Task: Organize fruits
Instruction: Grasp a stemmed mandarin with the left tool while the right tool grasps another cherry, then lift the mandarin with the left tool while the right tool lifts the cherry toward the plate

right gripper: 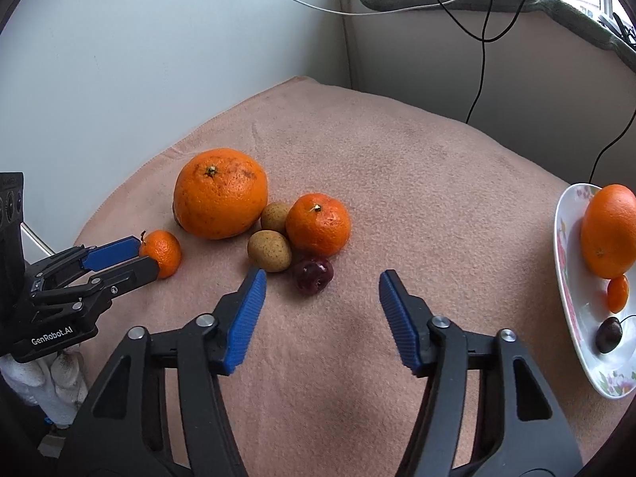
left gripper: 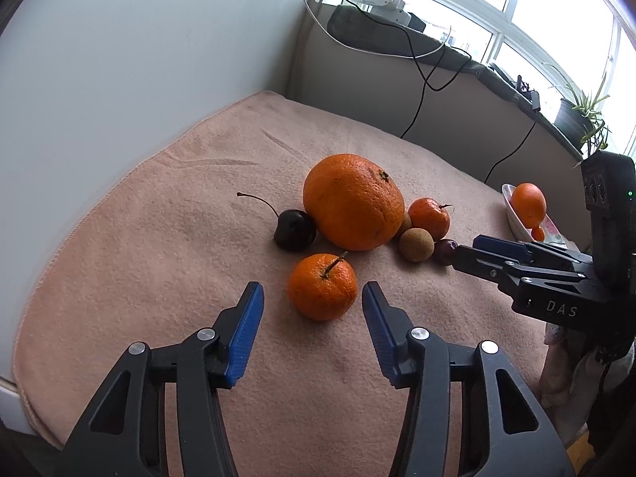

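A big orange (left gripper: 353, 201) (right gripper: 220, 193) lies mid-cloth. Around it lie a small mandarin (left gripper: 322, 287) (right gripper: 162, 253), a second mandarin (left gripper: 429, 218) (right gripper: 318, 225), two brown longans (left gripper: 415, 245) (right gripper: 270, 251), a dark stemmed cherry (left gripper: 295, 229) and a red cherry (left gripper: 446, 251) (right gripper: 313, 275). My left gripper (left gripper: 313, 298) is open, its fingertips just short of the small mandarin on either side. My right gripper (right gripper: 322, 284) is open just before the red cherry. A white flowered plate (right gripper: 572, 298) (left gripper: 512, 214) at the right holds an orange (right gripper: 610, 230), a small mandarin and a dark cherry.
A peach cloth (left gripper: 159, 238) covers the table, which meets a white wall on the left and a ledge behind. Black and white cables (right gripper: 481, 63) hang from the sill. A potted plant (left gripper: 580, 115) stands at the window.
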Demonstrator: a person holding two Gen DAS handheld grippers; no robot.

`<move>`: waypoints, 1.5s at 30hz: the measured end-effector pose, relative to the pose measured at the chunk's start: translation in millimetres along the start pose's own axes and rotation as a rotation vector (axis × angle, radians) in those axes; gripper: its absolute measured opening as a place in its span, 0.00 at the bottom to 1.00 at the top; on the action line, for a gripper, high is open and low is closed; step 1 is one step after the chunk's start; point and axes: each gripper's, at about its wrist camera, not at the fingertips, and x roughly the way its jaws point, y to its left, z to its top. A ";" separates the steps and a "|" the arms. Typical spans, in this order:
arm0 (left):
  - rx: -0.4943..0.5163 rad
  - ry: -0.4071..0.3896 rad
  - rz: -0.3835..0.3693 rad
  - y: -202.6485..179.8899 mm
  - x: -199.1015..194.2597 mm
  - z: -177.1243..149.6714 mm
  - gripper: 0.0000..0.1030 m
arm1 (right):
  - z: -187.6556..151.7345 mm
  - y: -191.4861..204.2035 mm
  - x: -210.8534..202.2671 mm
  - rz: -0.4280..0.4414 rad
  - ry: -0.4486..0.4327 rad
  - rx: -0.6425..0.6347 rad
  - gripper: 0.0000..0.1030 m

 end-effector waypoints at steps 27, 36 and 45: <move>-0.011 0.022 -0.036 2.9 9.9 2.8 0.35 | 7.3 0.5 21.8 0.008 0.034 -0.022 0.25; -0.018 0.013 -0.040 4.4 7.9 0.9 0.34 | 3.4 -7.8 8.2 0.010 0.017 0.000 0.25; -0.024 -0.013 -0.052 3.8 -2.7 3.0 0.34 | -0.2 -15.0 -12.6 0.000 -0.021 0.013 0.25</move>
